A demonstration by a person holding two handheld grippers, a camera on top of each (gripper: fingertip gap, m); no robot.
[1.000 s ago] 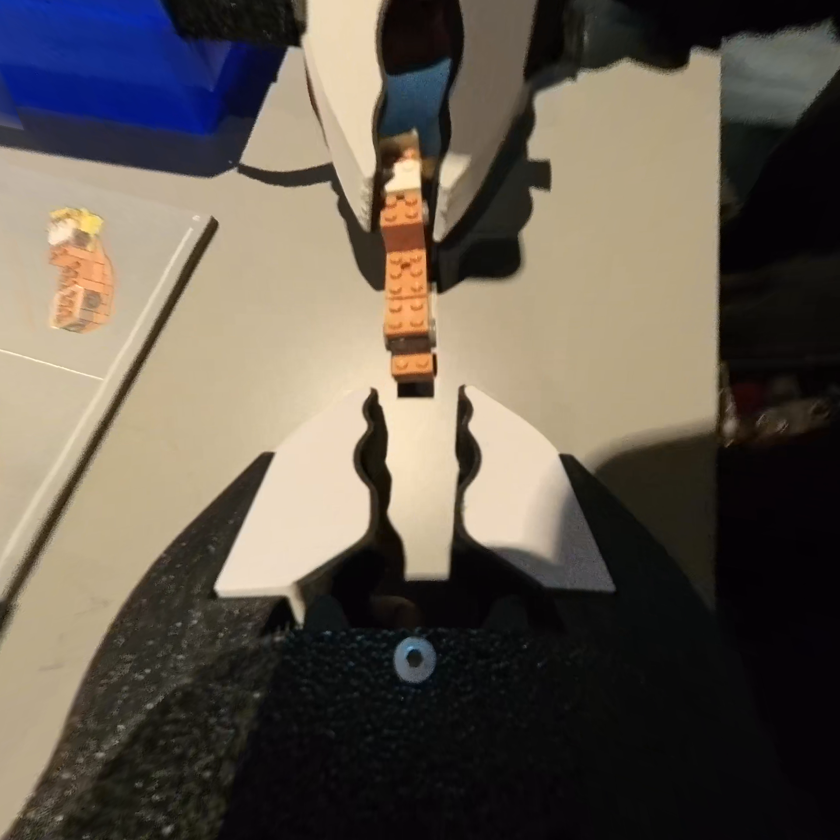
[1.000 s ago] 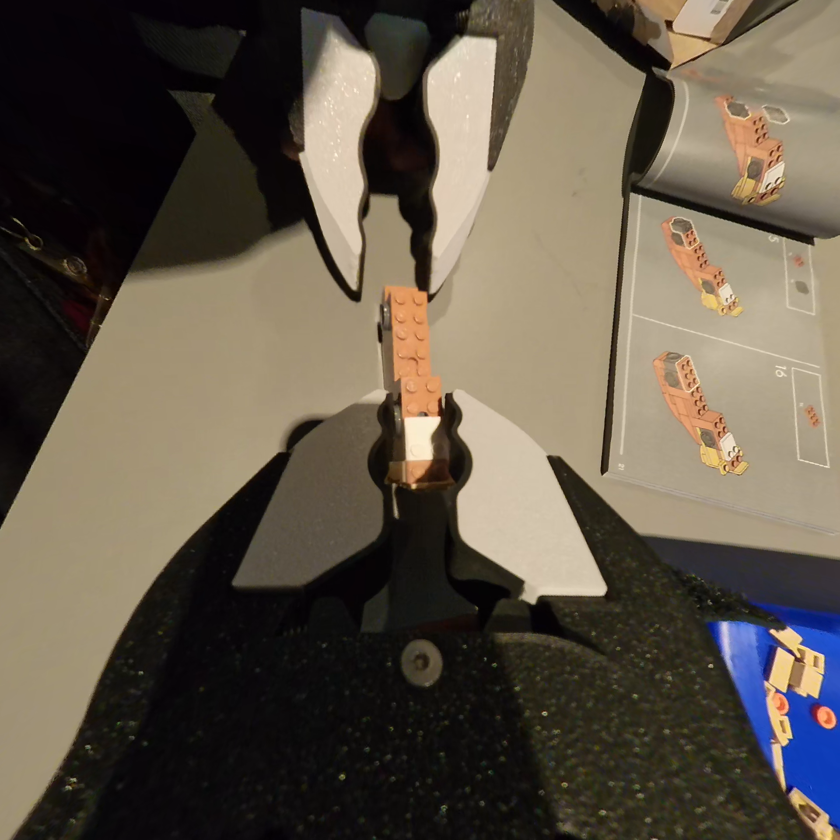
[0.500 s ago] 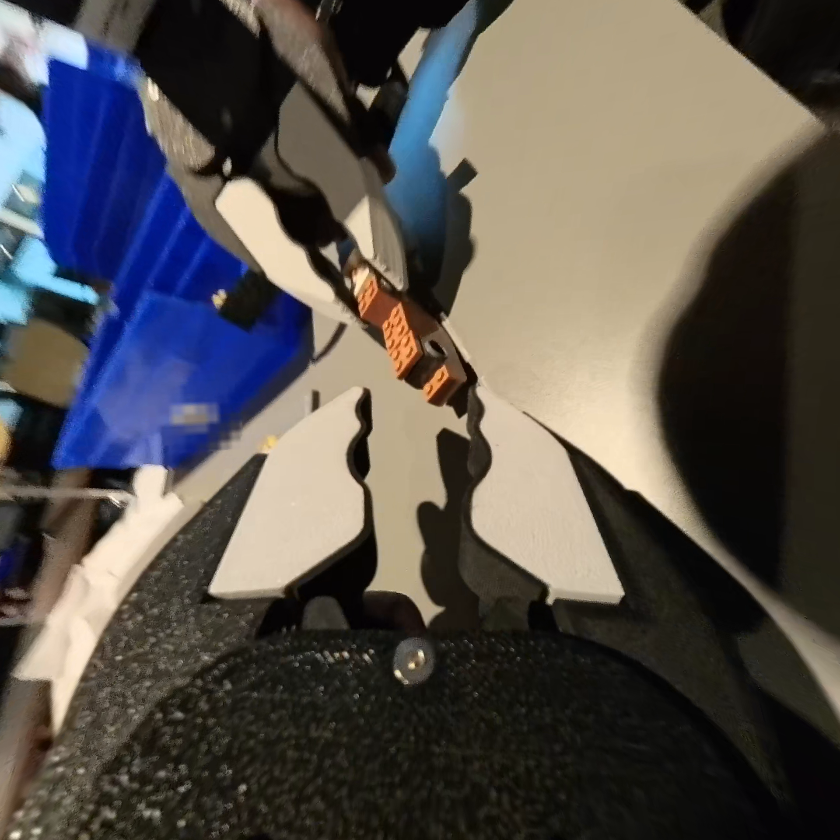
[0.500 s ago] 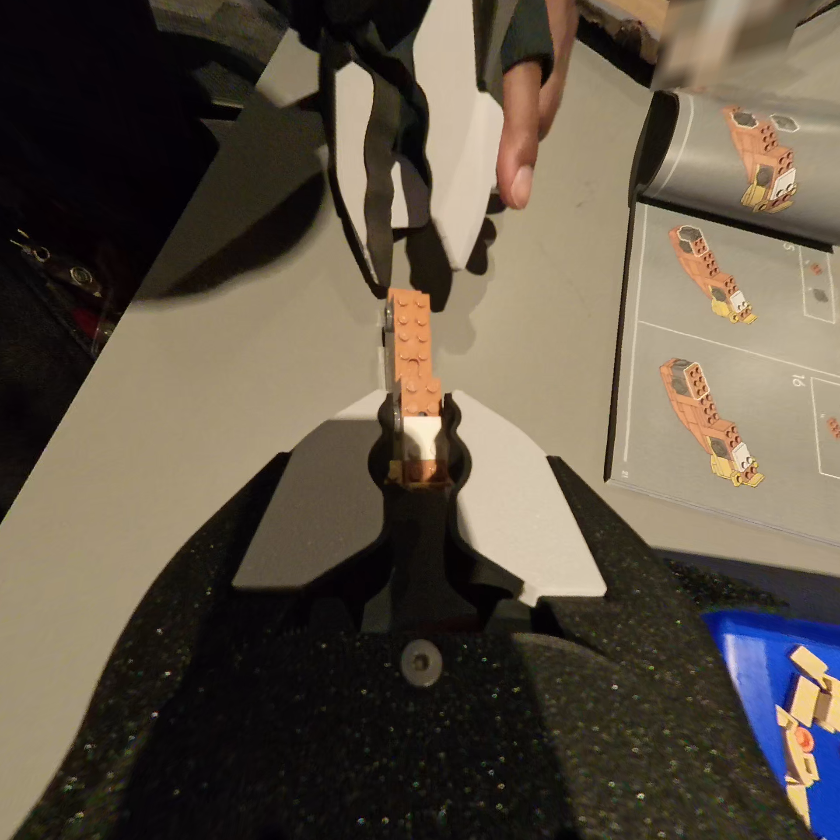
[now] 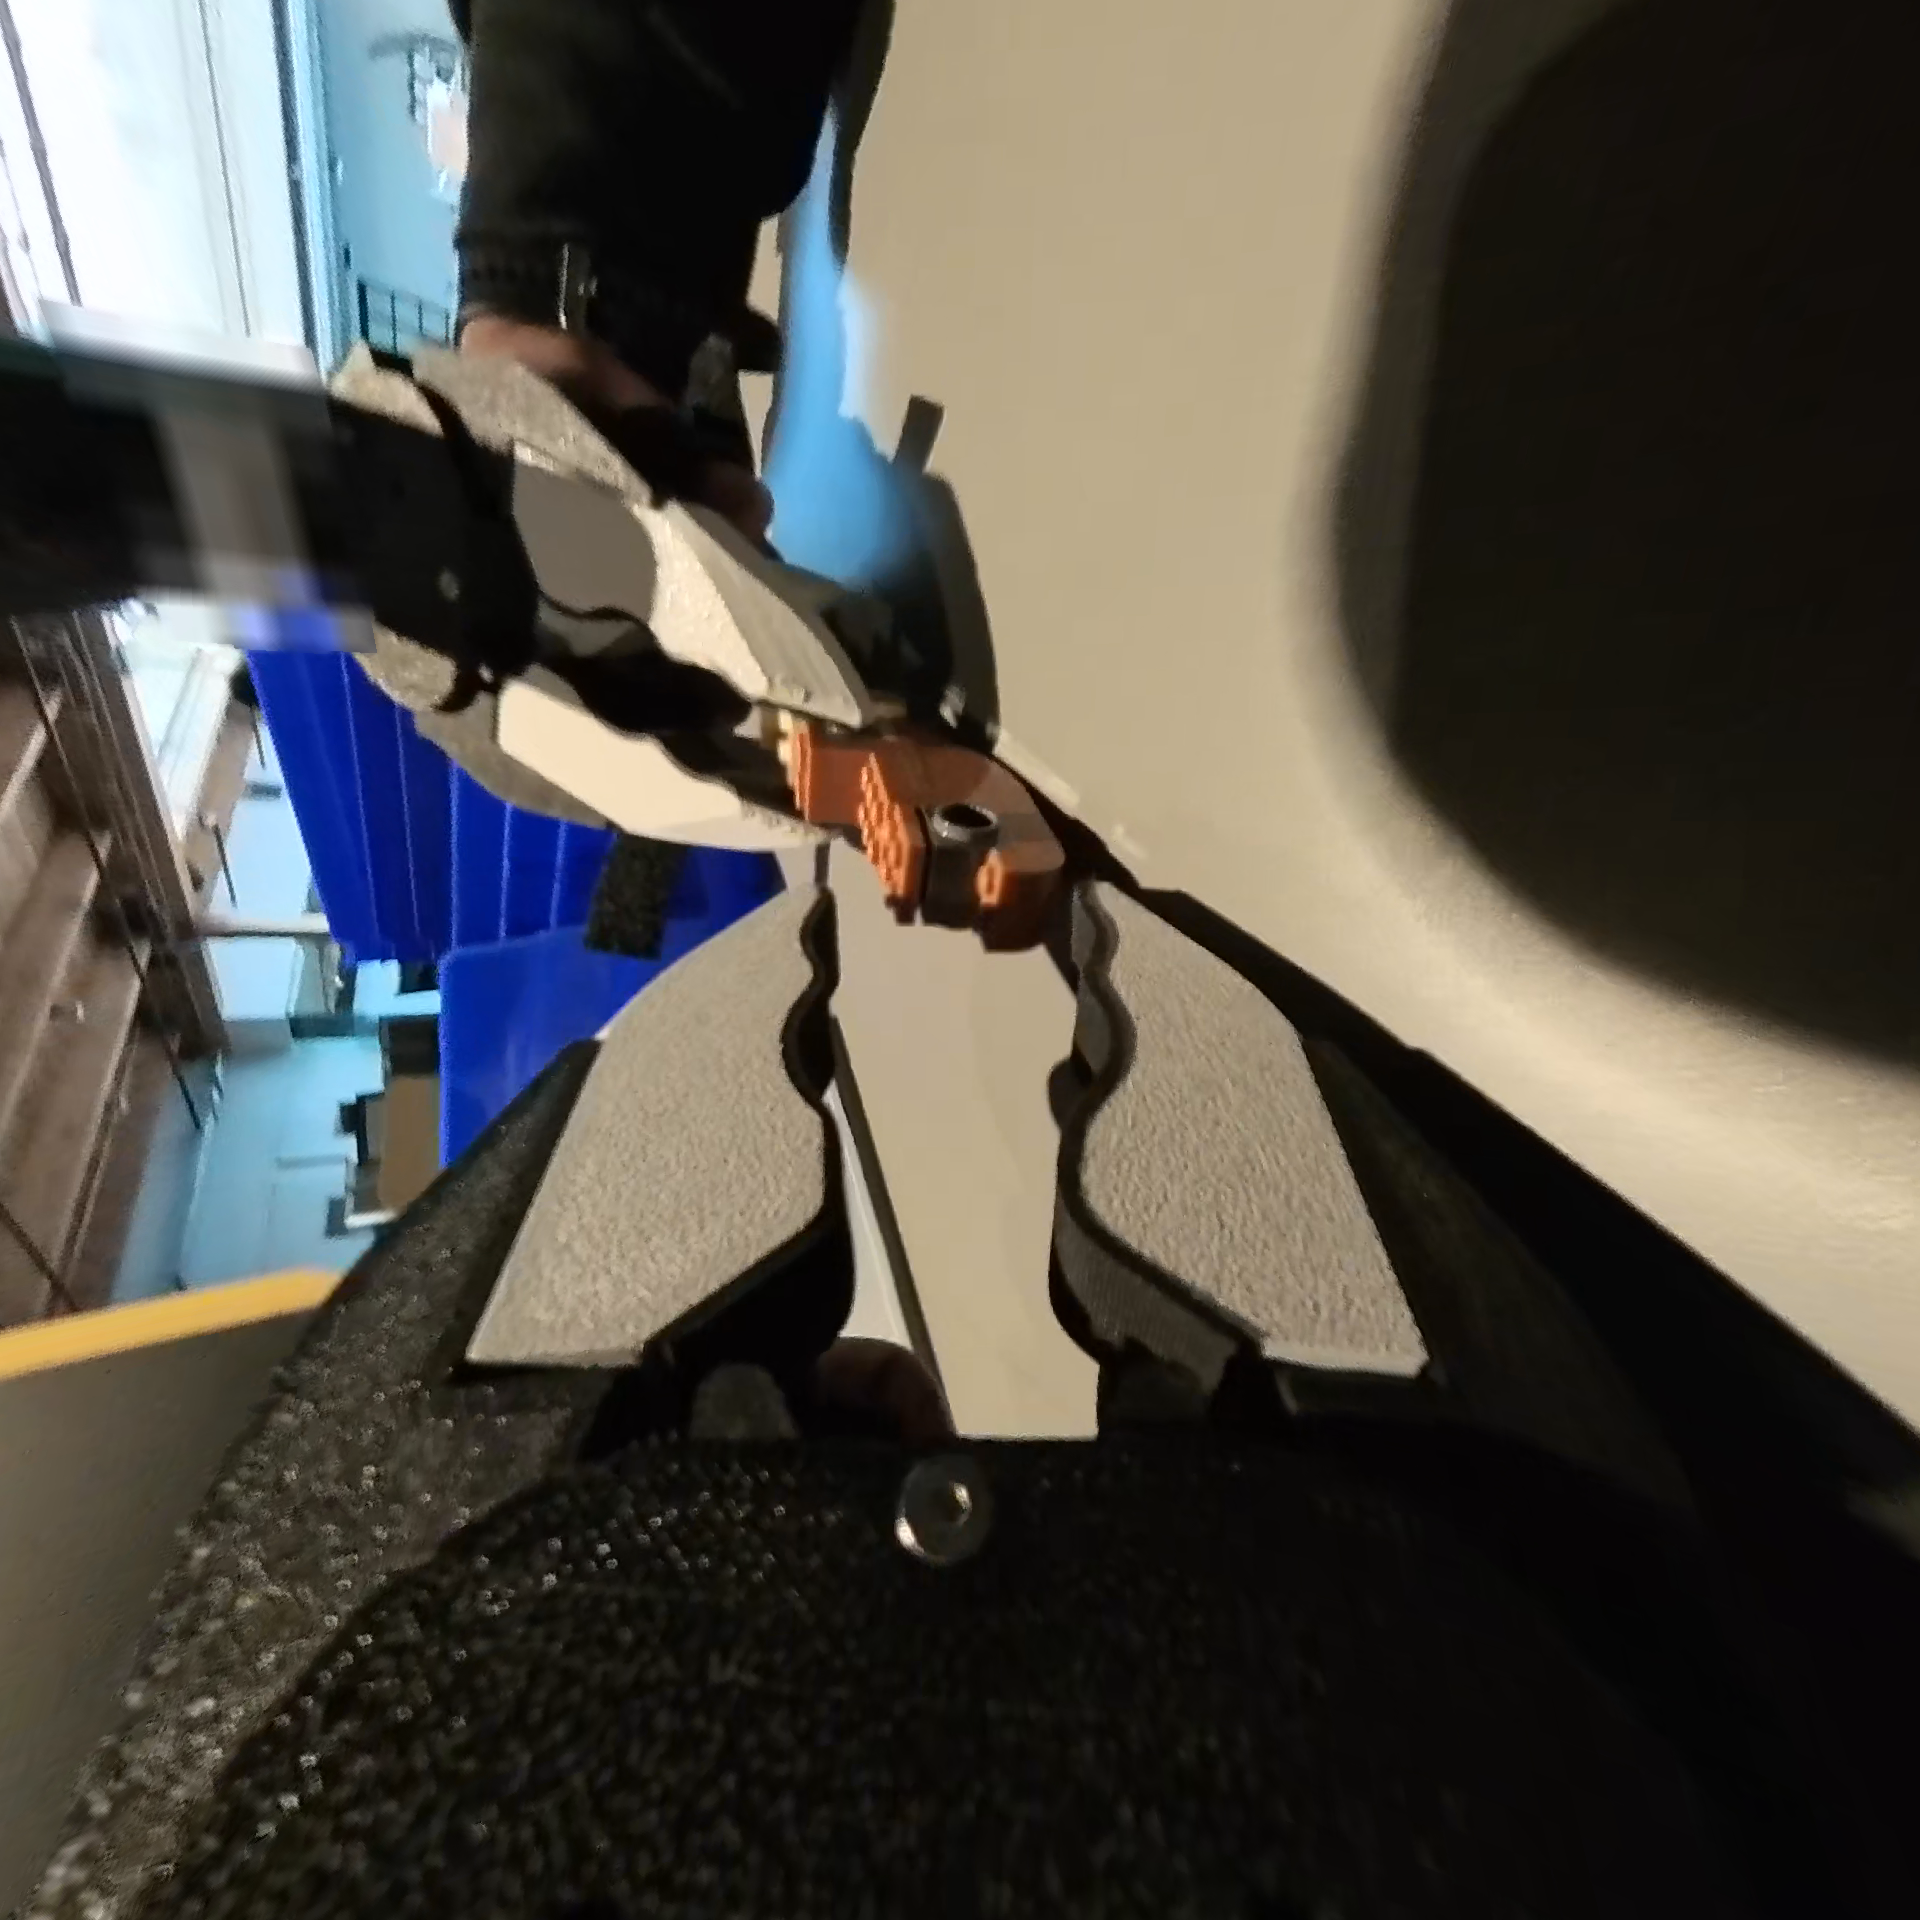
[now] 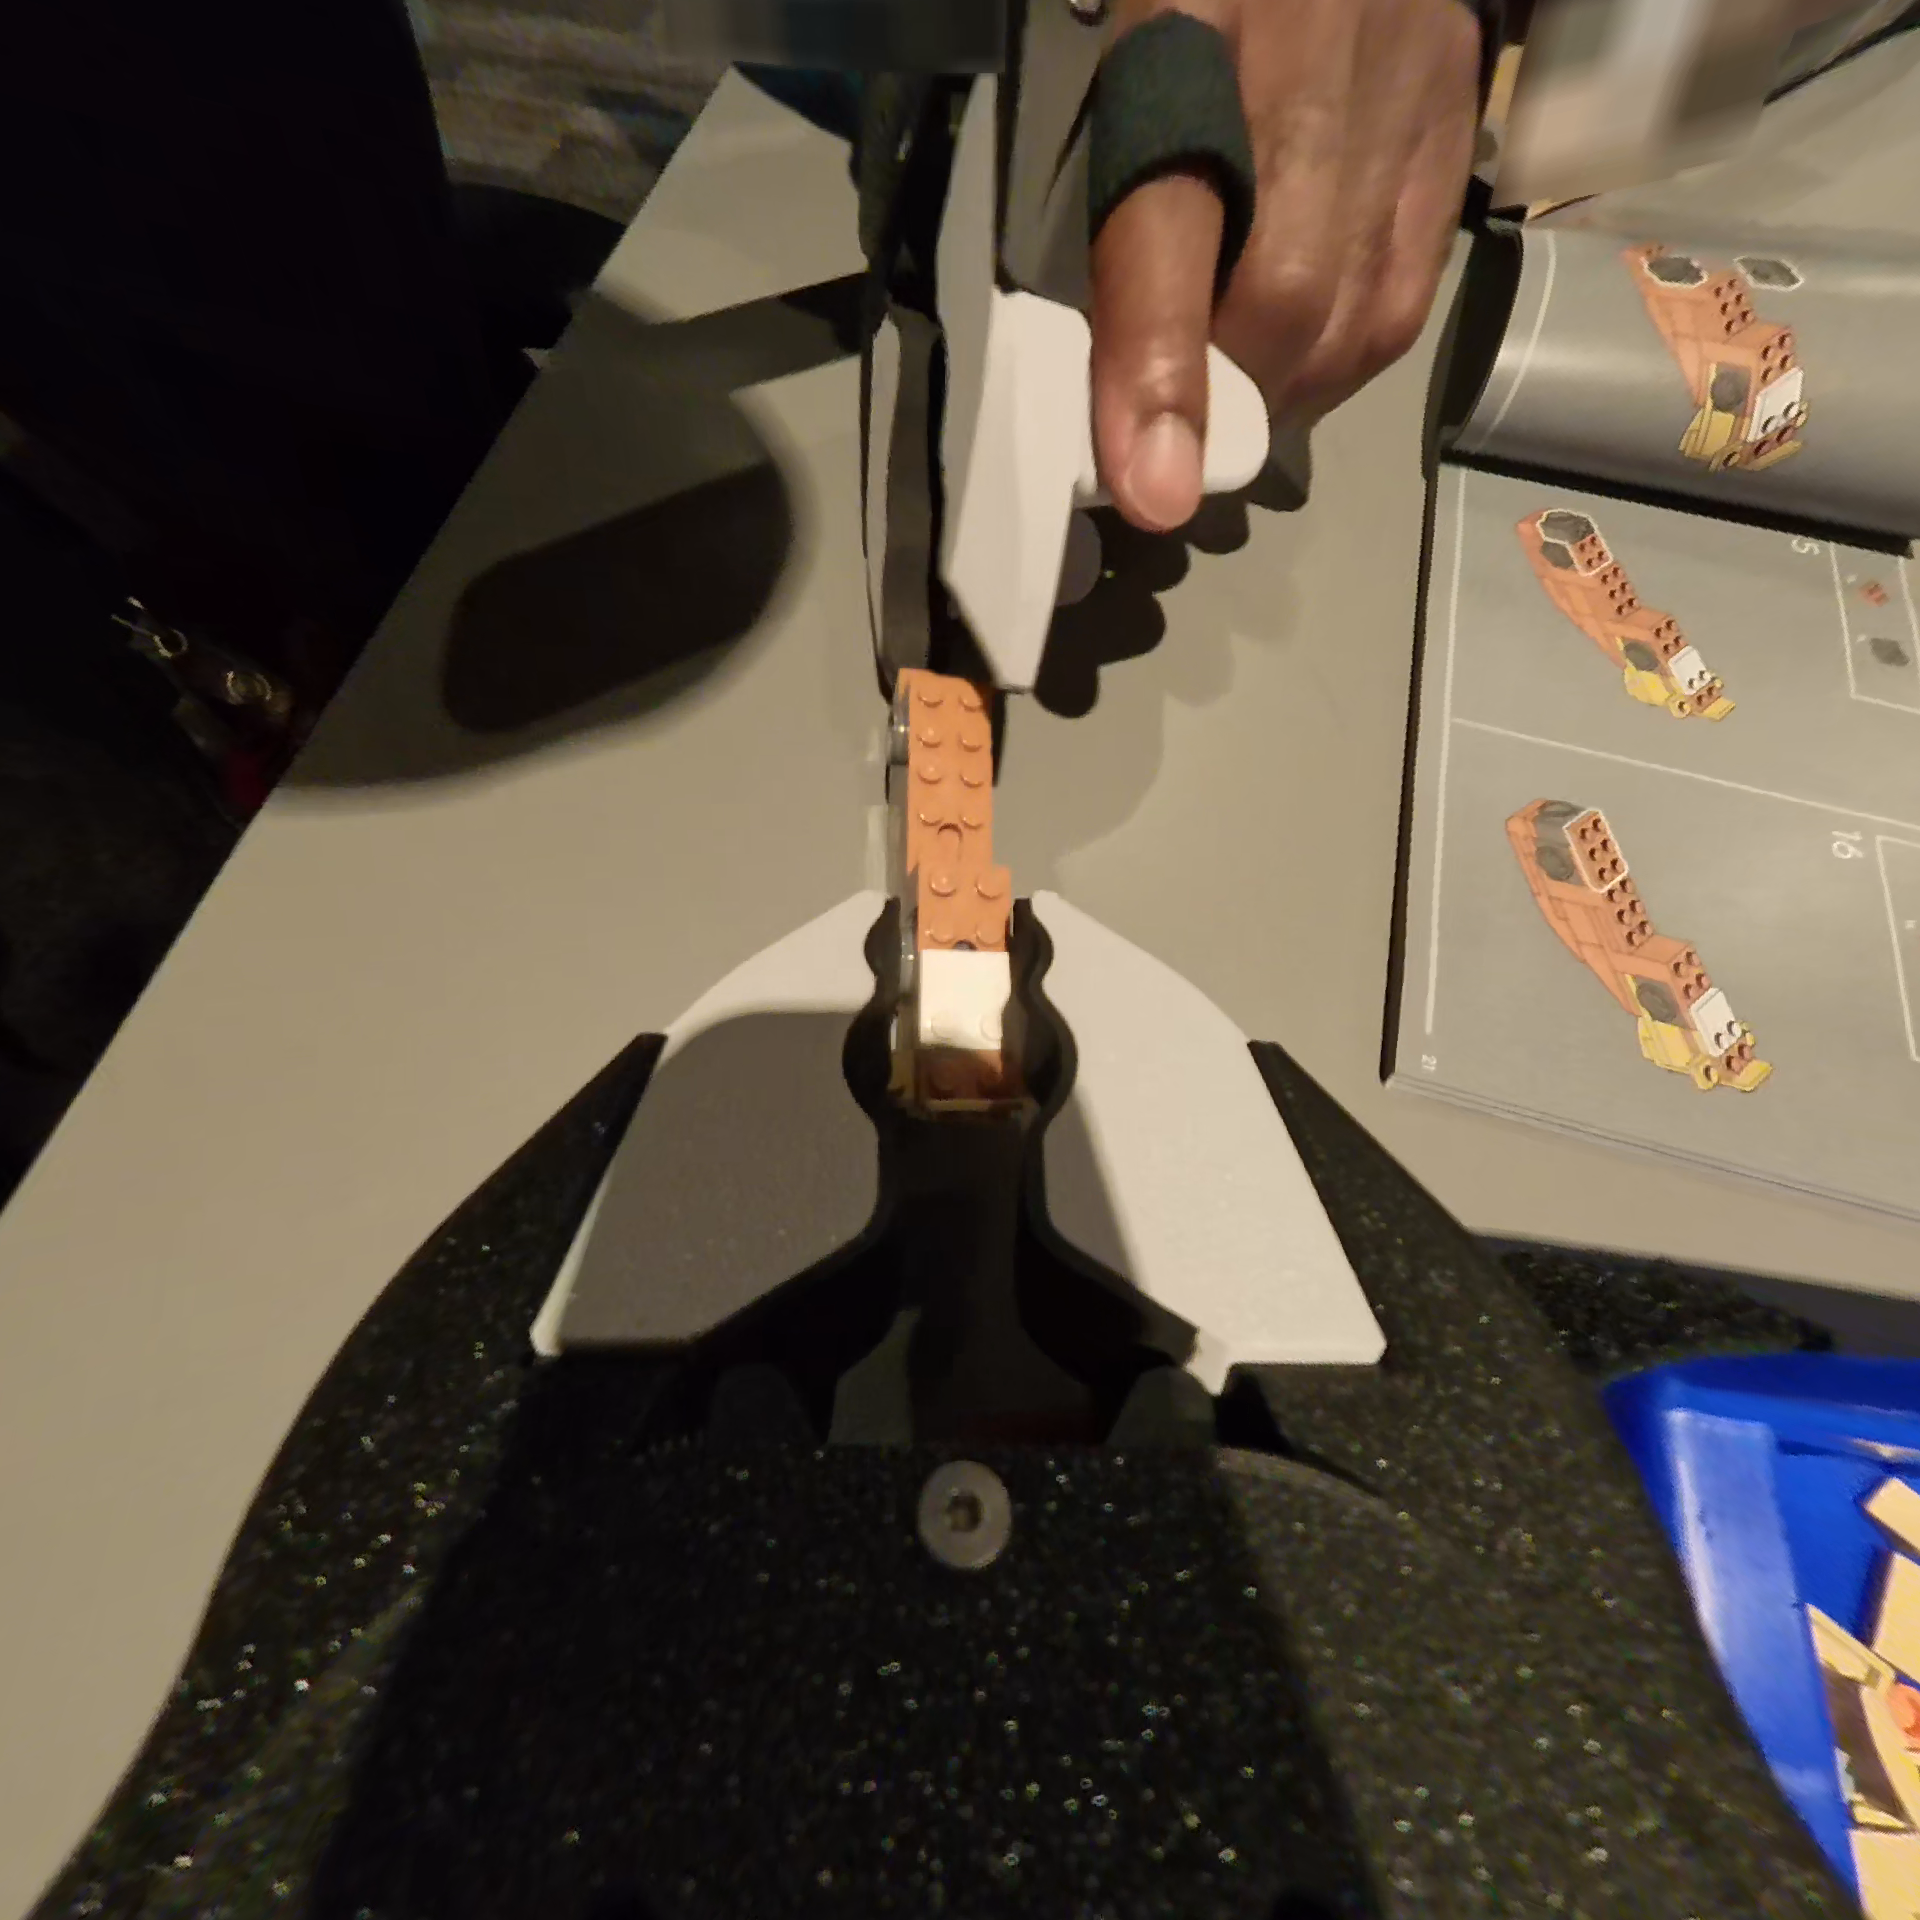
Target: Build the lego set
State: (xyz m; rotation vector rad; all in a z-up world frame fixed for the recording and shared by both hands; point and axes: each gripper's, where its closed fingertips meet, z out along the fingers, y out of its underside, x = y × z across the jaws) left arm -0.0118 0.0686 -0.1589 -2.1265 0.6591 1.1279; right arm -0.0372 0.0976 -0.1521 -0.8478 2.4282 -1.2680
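Orange-brown lego build (image 6: 951, 831) sits clamped at its white end in the right gripper (image 6: 956, 997), long axis pointing straight ahead above the grey counter (image 6: 520, 935). The left gripper (image 5: 951, 935), jaws parted and empty, meets its far tip.

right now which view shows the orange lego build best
The right wrist view: the lego build is sharp and seen studs-up, clamped in the right claw. The left wrist view shows it blurred, tilted and partly hidden.
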